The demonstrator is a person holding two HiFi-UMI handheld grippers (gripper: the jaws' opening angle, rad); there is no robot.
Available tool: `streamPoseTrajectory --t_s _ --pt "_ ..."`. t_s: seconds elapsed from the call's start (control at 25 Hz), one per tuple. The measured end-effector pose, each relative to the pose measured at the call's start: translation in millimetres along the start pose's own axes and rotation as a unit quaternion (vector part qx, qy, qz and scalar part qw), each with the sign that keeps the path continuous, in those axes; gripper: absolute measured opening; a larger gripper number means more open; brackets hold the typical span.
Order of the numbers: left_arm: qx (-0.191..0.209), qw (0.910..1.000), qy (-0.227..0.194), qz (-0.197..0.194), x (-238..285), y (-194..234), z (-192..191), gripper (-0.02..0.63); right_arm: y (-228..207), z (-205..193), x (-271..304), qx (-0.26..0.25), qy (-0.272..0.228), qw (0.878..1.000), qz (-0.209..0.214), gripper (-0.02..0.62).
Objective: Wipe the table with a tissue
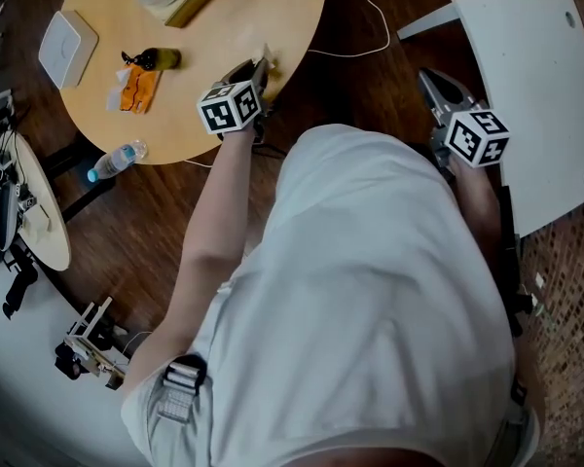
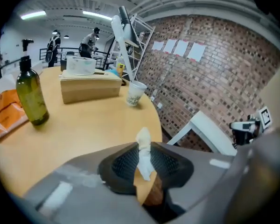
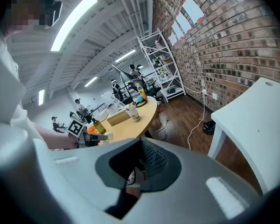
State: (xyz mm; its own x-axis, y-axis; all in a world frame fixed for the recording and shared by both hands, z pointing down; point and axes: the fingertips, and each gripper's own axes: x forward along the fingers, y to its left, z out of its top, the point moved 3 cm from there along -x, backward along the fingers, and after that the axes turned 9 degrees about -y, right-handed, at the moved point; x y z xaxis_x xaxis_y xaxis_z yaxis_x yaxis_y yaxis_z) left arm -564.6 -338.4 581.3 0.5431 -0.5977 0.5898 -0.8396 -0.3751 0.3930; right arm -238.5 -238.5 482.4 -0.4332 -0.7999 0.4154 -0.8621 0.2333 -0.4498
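My left gripper point(image 1: 261, 69) reaches over the near edge of the round wooden table point(image 1: 282, 13). In the left gripper view a small twisted piece of white tissue point(image 2: 143, 135) stands up between its two dark pads, and the left gripper point(image 2: 142, 148) is shut on it just above the table point(image 2: 84, 125). My right gripper point(image 1: 429, 79) hangs off to the right over the dark floor, away from the table. In the right gripper view the right gripper point(image 3: 140, 144) has its jaws together with nothing between them.
A green bottle point(image 2: 31, 94), an orange packet point(image 2: 7, 113), a wooden tissue box point(image 2: 90, 85) and a paper cup point(image 2: 136, 93) stand on the table. On the floor lie a water bottle point(image 1: 117, 161) and a white cable point(image 1: 375, 22). At the right is a white chair point(image 1: 540, 95).
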Motion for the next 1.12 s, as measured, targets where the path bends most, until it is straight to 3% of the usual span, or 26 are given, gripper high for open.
streamPoseTrajectory --t_s 0.12,0.28,0.4,0.72,0.92,1.12 --pt "-0.044 0.9960 -0.026 -0.073 8.0 -36.2 12.2 0.083 -2.6 -2.7 -6.8 0.007 -0.011 1.000 -0.013 0.009" --pt "-0.119 0.9741 -0.045 -0.187 20.4 -88.8 33.7 0.083 -9.6 -9.9 -21.5 0.023 -0.033 0.998 -0.041 0.009" --pt "-0.137 0.9612 -0.038 -0.236 30.7 -128.9 42.0 0.083 -20.6 -13.3 -41.2 0.038 -0.049 0.996 -0.064 0.009" --pt "-0.054 0.9516 0.037 -0.300 68.8 -243.0 14.0 0.083 -64.6 -31.8 -127.4 0.073 -0.099 0.984 -0.130 0.009" --pt "0.024 0.9390 0.076 -0.335 94.0 -322.1 -6.2 0.083 -103.2 -45.0 -190.4 0.105 -0.132 0.969 -0.180 0.009" --pt "0.072 0.9279 0.094 -0.353 116.1 -397.7 -23.7 0.083 -146.6 -44.8 -254.6 0.118 -0.169 0.955 -0.211 0.009"
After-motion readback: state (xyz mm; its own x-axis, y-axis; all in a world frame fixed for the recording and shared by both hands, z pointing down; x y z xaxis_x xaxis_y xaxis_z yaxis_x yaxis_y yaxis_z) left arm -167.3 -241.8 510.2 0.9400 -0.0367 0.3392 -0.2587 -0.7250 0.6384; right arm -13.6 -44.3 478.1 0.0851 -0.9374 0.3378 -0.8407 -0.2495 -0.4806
